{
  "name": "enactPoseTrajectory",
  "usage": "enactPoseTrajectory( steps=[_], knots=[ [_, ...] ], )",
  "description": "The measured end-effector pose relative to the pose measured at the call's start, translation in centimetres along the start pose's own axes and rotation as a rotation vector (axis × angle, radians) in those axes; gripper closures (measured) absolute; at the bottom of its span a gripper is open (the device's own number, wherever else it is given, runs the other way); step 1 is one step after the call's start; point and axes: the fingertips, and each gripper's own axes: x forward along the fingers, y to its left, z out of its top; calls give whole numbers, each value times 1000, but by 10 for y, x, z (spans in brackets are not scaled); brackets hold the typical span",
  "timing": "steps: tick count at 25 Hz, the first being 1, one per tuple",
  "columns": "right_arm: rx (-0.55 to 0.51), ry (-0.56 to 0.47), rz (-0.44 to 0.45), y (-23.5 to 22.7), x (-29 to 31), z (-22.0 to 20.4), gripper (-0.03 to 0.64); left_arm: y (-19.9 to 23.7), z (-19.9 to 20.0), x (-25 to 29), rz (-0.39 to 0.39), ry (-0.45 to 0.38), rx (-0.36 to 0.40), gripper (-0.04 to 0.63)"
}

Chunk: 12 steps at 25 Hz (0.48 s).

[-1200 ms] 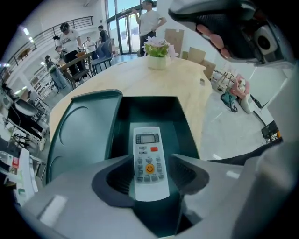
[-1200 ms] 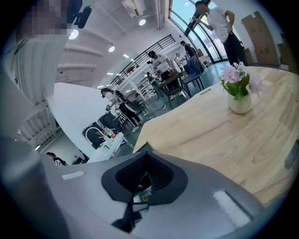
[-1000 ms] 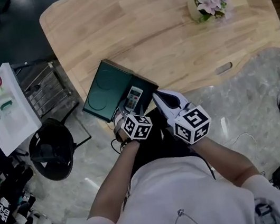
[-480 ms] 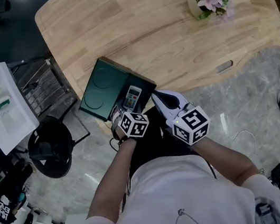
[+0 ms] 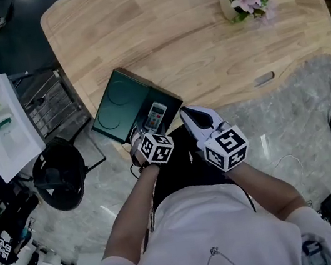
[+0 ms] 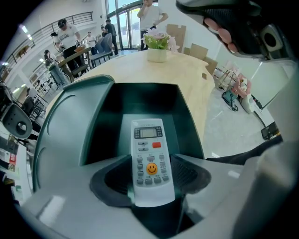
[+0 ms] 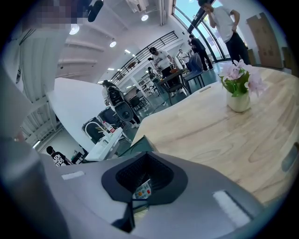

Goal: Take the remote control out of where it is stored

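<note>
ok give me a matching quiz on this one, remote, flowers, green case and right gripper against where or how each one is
Things:
1. remote control
2. flowers
3. green case
4. right gripper

Places or states:
A. jaws together, nothing held
B. on the far right part of the table
C. clamped between the jaws of the left gripper
D. at the table's near edge, under the remote control

Pairs: 1-C, 2-B, 3-D, 4-A

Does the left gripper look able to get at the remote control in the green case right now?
Probably yes: the left gripper's tongs sit against both sides of the remote control's near end, and nothing covers it in the open green case.
</note>
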Motion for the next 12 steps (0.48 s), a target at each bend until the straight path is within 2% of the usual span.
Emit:
enactPoseTrajectory(
  steps=[6,12],
  knots=[
    [-5,-11,-10,-6,-6,2,589,-2,5,-9,-11,-20,6,331],
    [-40,-47,-16,-3,-15,22,589,2,32,-45,-20,-146,-16,332]
  ],
)
